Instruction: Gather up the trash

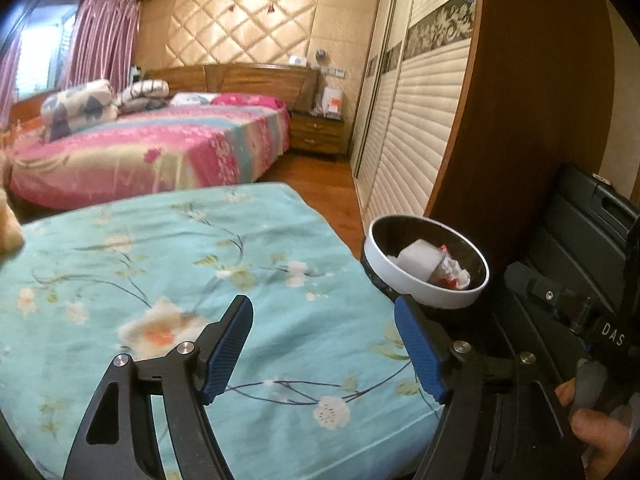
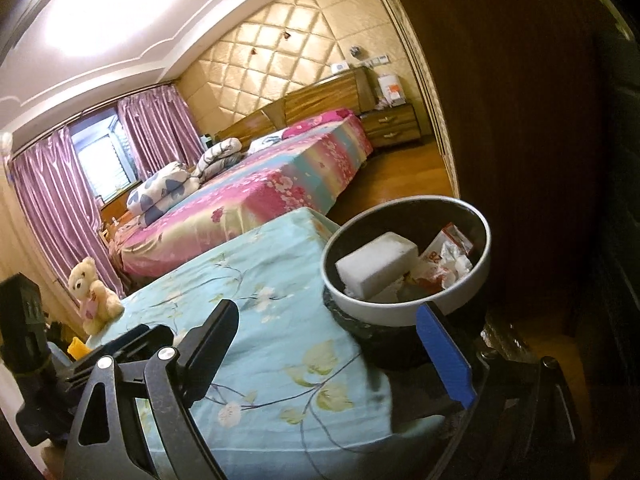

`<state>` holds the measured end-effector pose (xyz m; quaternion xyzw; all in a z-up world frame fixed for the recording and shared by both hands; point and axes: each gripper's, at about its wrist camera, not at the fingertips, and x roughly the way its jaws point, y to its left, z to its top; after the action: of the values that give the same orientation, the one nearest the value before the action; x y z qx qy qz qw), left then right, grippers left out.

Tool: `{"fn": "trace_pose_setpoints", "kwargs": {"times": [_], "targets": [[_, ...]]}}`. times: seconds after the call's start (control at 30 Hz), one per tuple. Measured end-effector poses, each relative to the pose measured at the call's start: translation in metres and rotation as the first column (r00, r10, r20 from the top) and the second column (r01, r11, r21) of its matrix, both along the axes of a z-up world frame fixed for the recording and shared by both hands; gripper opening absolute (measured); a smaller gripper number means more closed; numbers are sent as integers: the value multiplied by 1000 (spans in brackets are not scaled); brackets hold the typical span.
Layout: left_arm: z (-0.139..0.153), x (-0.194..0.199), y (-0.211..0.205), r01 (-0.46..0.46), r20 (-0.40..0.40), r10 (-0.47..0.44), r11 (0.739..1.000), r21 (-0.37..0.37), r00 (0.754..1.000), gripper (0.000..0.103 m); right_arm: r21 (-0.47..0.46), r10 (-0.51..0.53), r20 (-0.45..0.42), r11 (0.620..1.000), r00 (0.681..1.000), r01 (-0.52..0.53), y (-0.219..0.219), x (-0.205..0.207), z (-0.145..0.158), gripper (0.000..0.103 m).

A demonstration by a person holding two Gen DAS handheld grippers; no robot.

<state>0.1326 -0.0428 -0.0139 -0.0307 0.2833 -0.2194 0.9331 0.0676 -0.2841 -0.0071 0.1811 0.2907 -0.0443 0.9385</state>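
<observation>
A round bin with a white rim (image 1: 404,280) stands beside the near bed's right edge. It holds a white foam block (image 1: 416,260) and crumpled red-and-white wrappers (image 1: 450,274). The bin (image 2: 384,314), the block (image 2: 378,266) and the wrappers (image 2: 444,258) also show in the right wrist view. My left gripper (image 1: 324,324) is open and empty above the teal floral bedspread (image 1: 160,264), left of the bin. My right gripper (image 2: 328,314) is open and empty, its right finger just in front of the bin. The right gripper's body (image 1: 568,300) shows at the right of the left wrist view.
A dark wooden wardrobe panel (image 1: 532,92) rises behind the bin. A second bed with a pink floral cover (image 1: 160,148) and folded quilts stands farther back, a nightstand (image 1: 316,134) beside it. A teddy bear (image 2: 94,292) sits at the teal bed's far left.
</observation>
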Motion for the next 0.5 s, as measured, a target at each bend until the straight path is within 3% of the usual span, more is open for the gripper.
{"fn": "trace_pose_setpoints", "kwargs": {"times": [0.1,0.23,0.5], "targets": [[3,-15,5,-19,42,19,1000,3,999,81,-55,1,44,998,999,2,11,-5,13,102],[3,-32,11,-82,112,79,996,29,991,102,-148,11,113,989,993,5,26,-13,30,103],[-7,-56,8,-154,181,141,987,55,973,102,-205,2,134,978,991,26,36,-17,23,103]]}}
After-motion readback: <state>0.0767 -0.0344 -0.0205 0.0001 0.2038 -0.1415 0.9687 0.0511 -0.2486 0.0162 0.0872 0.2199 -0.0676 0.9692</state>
